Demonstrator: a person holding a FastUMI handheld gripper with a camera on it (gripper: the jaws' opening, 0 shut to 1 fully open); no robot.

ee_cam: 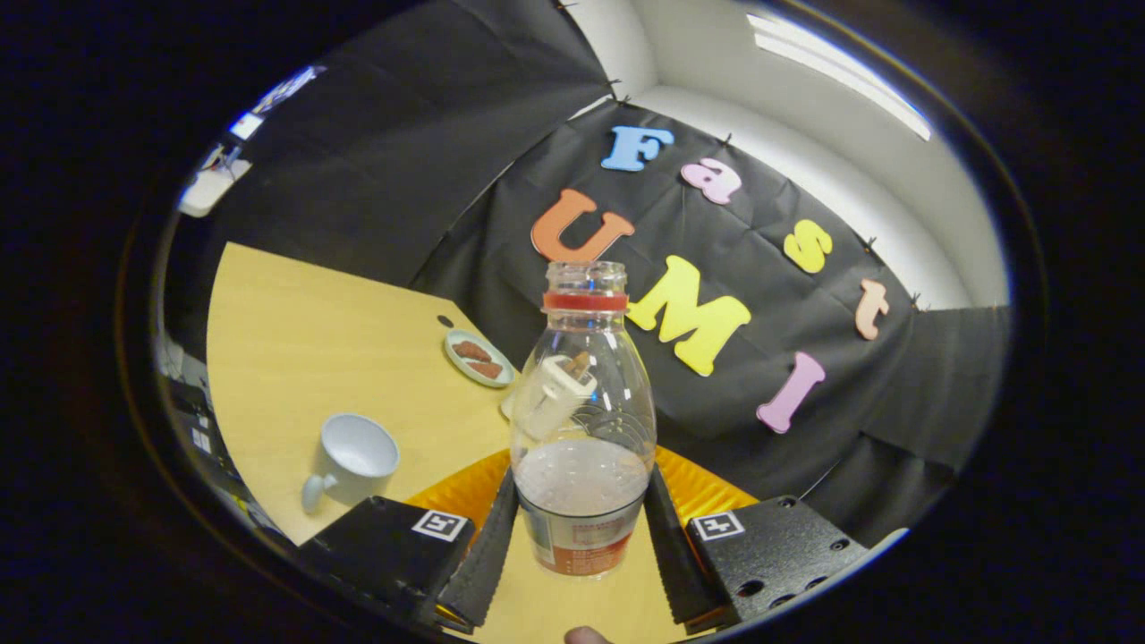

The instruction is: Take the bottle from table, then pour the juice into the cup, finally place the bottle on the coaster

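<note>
Between fingers of gripper [580,537]: bottle [582,420], squeezed tight both sides, kept upright so juice stayed in. Cup [353,458] to bottle's left, coaster [465,492] behind it.

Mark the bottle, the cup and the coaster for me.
bottle [581,420]: gripper view, clear body above the liquid.
cup [358,452]: gripper view, inner bowl.
coaster [461,492]: gripper view, orange ribbed part beside the bottle.

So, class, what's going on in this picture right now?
A hand-held gripper is shut on a clear, uncapped bottle, one finger on each side of its lower part. The bottle stands upright with a little liquid at the bottom. An orange coaster lies just beyond the fingers. A white cup stands on the wooden table beside it, and a small plate with brown pieces sits farther back.
</note>
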